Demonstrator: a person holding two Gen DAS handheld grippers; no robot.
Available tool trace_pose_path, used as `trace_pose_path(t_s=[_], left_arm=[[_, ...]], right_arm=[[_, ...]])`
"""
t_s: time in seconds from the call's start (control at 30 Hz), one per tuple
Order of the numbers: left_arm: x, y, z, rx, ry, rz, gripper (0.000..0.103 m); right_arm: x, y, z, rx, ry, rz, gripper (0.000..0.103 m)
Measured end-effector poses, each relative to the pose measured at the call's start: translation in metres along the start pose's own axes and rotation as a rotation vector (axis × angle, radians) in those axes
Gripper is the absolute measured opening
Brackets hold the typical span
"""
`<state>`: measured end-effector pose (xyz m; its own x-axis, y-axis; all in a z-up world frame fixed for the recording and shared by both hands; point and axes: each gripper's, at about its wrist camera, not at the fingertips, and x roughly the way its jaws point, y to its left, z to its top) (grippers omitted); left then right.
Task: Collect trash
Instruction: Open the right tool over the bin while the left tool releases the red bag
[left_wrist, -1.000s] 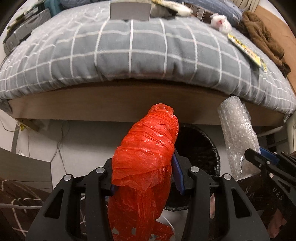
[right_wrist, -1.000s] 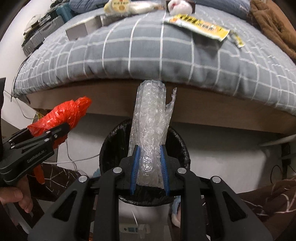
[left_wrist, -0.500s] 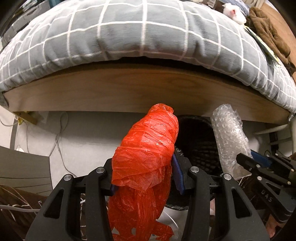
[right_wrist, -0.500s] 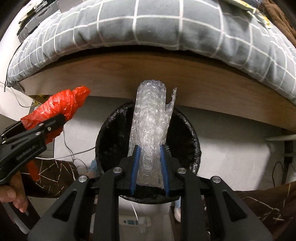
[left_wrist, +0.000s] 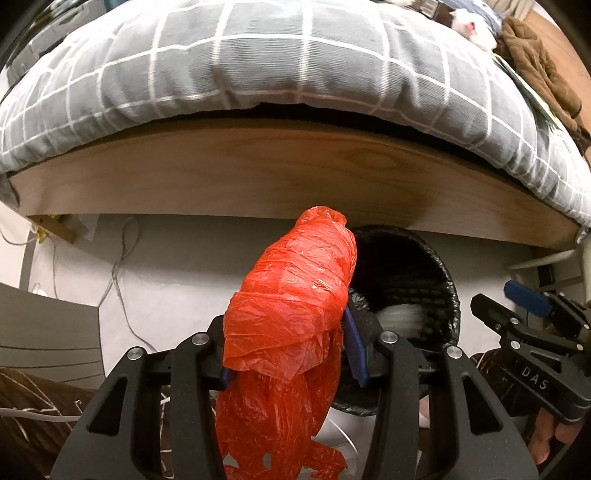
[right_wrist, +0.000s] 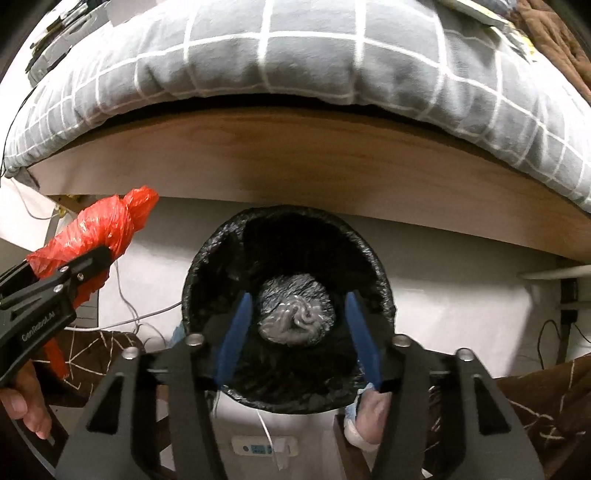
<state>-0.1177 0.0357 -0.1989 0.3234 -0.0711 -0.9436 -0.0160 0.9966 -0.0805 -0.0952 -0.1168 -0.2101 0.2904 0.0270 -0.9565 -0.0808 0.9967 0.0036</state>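
Your right hand-held gripper (right_wrist: 297, 339) stands wide open and empty right above the black bin (right_wrist: 384, 288), so that what it lets go falls straight inside; the bubble wrap (right_wrist: 295, 315) already lies at the bottom. Your left hand-held gripper (left_wrist: 286, 345) is closed on the red plastic bag (left_wrist: 295, 295), beside the bin's rim, not over the mouth. I think you must bring it over the opening before you release. The bin stands on the floor under the bed (right_wrist: 295, 162).
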Motion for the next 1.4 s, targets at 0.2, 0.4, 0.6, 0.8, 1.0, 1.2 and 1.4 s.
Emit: trace_pose_path(t_s=[0.2,0.4,0.6,0.8,1.0,1.2,1.4], left_arm=[[0.0,-0.014,0.001,0.031,-0.008,-0.011,0.045],[-0.001,-0.034,0.002,0.057,-0.004,-0.024,0.045],[0.004,-0.053,0.004,0.093,0.003,-0.036,0.045],[0.008,-0.067,0.002,0.121,0.007,-0.047,0.045],[0.008,-0.085,0.001,0.14,0.013,-0.073,0.045],[0.009,-0.102,0.0,0.171,0.014,-0.088,0.045],[0.011,-0.109,-0.002,0.18,-0.005,-0.066,0.054]], right_arm=[[-0.017,-0.013,-0.002,0.021,-0.074,-0.026,0.085],[-0.027,-0.032,-0.006,0.053,-0.109,-0.042,0.093],[-0.029,-0.052,-0.01,0.091,-0.115,-0.063,0.094],[-0.037,-0.069,-0.013,0.124,-0.12,-0.084,0.094],[-0.04,-0.085,-0.019,0.152,-0.125,-0.106,0.094],[-0.043,-0.101,-0.025,0.187,-0.127,-0.118,0.094],[-0.047,-0.106,-0.025,0.208,-0.133,-0.117,0.094]])
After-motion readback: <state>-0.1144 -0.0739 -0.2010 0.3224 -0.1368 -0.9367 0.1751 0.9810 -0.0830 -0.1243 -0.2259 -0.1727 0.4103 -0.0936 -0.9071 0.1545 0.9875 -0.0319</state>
